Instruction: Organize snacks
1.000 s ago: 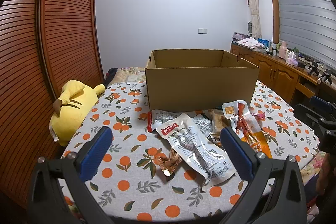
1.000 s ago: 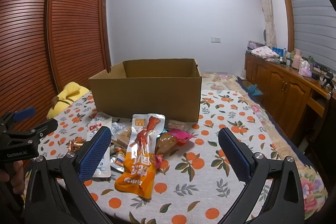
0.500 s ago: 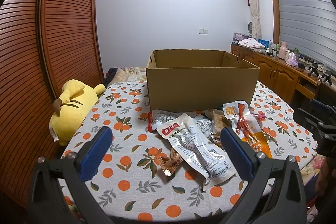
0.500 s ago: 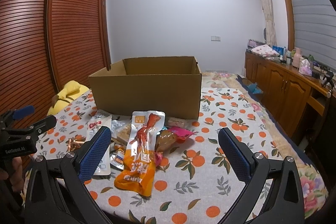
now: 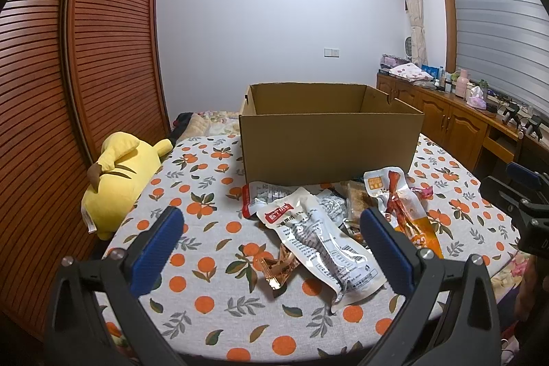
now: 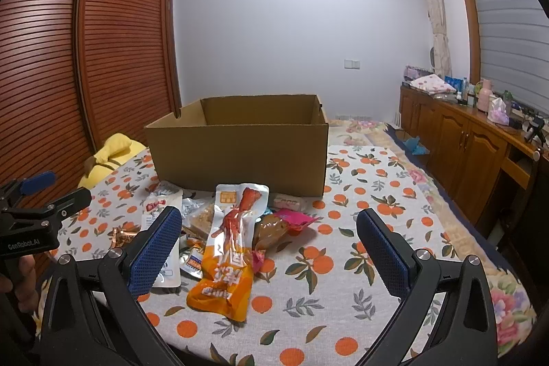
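Observation:
An open cardboard box (image 5: 329,146) stands on the orange-print cloth; it also shows in the right wrist view (image 6: 240,153). A heap of snack packets lies in front of it: a silver-white pouch (image 5: 319,242), a small copper-coloured wrapper (image 5: 278,266), an orange chicken-foot pouch (image 5: 408,211), seen too in the right wrist view (image 6: 230,249), and a pink wrapper (image 6: 295,218). My left gripper (image 5: 271,249) is open and empty, hovering in front of the heap. My right gripper (image 6: 271,249) is open and empty, near the table's front edge.
A yellow plush toy (image 5: 120,177) lies at the table's left edge by the slatted wooden wardrobe (image 5: 68,91). A wooden sideboard (image 6: 470,143) with bottles stands along the right wall. Bare cloth (image 6: 377,211) lies right of the heap.
Both grippers have shifted only slightly; the view of the box and heap is almost the same. Nothing was taken hold of.

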Tool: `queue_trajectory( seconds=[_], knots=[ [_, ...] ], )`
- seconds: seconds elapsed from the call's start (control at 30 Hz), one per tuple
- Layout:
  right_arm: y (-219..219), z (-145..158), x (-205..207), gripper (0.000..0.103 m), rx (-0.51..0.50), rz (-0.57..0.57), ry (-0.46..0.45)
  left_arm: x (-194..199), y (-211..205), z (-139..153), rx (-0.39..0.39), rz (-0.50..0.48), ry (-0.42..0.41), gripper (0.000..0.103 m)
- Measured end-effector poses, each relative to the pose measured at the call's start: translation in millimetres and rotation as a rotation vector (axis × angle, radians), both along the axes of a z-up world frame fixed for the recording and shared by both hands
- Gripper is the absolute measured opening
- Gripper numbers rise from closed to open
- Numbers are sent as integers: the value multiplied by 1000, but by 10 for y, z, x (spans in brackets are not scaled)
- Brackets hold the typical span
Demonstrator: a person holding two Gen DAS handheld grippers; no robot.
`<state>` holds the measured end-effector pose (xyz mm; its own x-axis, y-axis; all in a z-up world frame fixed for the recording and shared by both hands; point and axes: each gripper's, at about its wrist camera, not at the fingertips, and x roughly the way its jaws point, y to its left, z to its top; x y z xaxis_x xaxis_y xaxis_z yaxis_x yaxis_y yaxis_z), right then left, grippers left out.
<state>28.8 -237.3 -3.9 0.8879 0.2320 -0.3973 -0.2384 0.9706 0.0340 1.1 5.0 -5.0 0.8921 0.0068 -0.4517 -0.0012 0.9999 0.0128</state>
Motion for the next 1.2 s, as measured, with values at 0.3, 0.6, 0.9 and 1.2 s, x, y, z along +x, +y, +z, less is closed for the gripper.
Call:
queue_trajectory(
  seconds=[0.3,0.6,0.9,1.2],
  knots=[
    [16,2,-6,103,-3,0,-2,3,5,9,0,-1,-2,103],
    [15,5,-9,103,-3,1,0,9,-1,26,-1,-4,2,103],
    [80,-35,47,103,-25,34,36,99,-22,-57,-11,-30,65,103],
    [184,-235,269,101,-36,112,121,240,36,-284,-26,-51,141,103]
  ],
)
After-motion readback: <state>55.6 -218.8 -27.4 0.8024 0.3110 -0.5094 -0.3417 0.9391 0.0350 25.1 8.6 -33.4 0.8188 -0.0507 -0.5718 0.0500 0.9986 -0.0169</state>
